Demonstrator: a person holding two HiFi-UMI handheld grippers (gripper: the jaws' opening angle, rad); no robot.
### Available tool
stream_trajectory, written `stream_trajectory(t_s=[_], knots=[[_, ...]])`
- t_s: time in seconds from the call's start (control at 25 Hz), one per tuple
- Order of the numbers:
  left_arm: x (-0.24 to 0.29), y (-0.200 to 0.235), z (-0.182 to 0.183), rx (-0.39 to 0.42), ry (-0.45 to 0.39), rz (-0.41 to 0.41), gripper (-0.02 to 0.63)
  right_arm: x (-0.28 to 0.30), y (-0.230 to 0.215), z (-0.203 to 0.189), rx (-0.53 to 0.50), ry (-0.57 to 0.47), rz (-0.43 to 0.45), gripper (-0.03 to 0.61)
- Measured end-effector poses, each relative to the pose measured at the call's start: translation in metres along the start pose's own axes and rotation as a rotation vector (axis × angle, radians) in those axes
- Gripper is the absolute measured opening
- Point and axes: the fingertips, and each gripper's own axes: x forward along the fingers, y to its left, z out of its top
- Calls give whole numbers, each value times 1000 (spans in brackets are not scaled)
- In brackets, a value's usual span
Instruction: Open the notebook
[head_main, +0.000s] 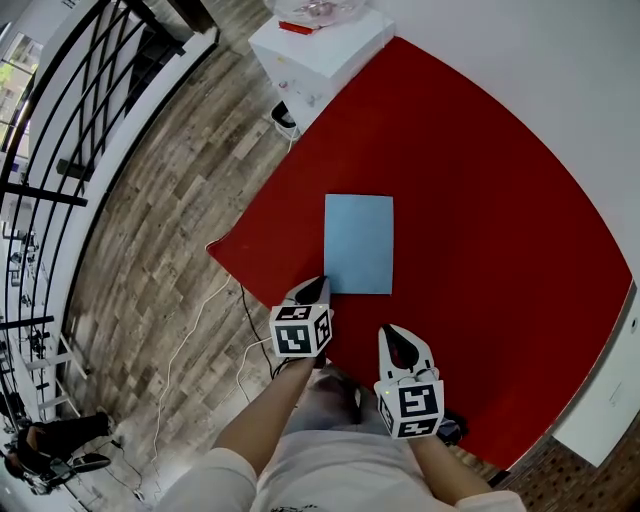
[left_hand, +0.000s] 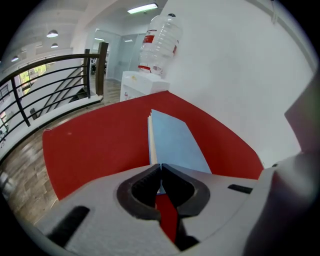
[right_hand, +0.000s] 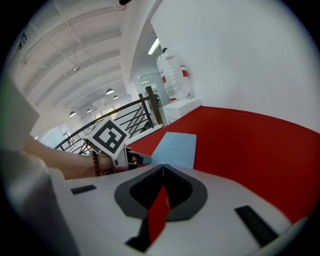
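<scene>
Head view, blue notebook lies closed on the red table, left gripper at its near left corner; left gripper view, jaws together there, cover perhaps nipped, lift next; right gripper view, right gripper closed, empty, just short

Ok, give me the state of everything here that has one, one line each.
Notebook: closed, flat on the red table.
Left tool: shut, tips at the notebook's near left corner; a pinch on the cover can't be told.
Right tool: shut, empty, short of the notebook.
Water bottle: neck down on the white dispenser.
Ceiling light: on.
</scene>
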Motion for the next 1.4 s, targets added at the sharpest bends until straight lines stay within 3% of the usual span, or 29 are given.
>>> stream_trajectory(t_s=[0.32,0.52,0.96,1.4], knots=[[-10,0,11,49,-11,-6,17,-2,2,2,5,-14,5,8],[-34,-24,32,59,-64,-82,12,-7,-2,5,24,-32,0,8],[-52,-145,59,268,-128,-248,11,-35,-30,4,66,-74,-47,8],[-21,-229,39,458,-58,-315,11,-65,-70,-13,126,-76,-131,8]])
